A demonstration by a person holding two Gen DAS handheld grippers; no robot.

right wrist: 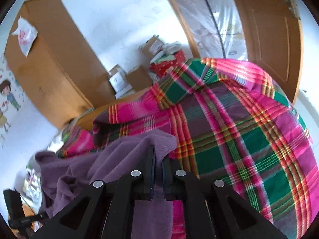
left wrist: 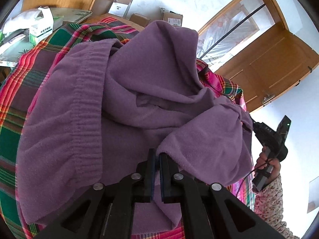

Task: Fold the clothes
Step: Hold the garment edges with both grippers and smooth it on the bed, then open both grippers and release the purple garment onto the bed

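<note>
A: Where is the purple fleece garment with the ribbed waistband (left wrist: 123,91) to be found?

B: It is spread in a rumpled heap on the pink-and-green plaid bedspread (right wrist: 249,129), with the ribbed waistband (left wrist: 79,103) running down the garment's left side. Nearer the wooden door (left wrist: 279,67), part of the garment is lifted clear of the bedspread.

A: How are the tongs set?

B: The left tongs (left wrist: 157,159) are drawn narrow, with only a slit between the fingers. An edge of the fleece lies right at their tips, and it appears to be pinched there. The right tongs (right wrist: 159,159) are likewise narrow, and purple fleece is seen pressed between their fingers. From the left wrist view, the right tongs (left wrist: 254,125) are seen held up at the garment's door-side edge, with cloth bunched at them.

A: How far along is the folding judged to be?

B: That cannot be settled. The bunched cloth would fit a garment being spread flat, or one being carried over into a fold.

A: What should be minded for the step to go well?

B: Both held edges should be kept level and taut, so that sagging between the tongs is avoided. The loose folds in the middle of the garment should be smoothed before any crease is laid.
</note>
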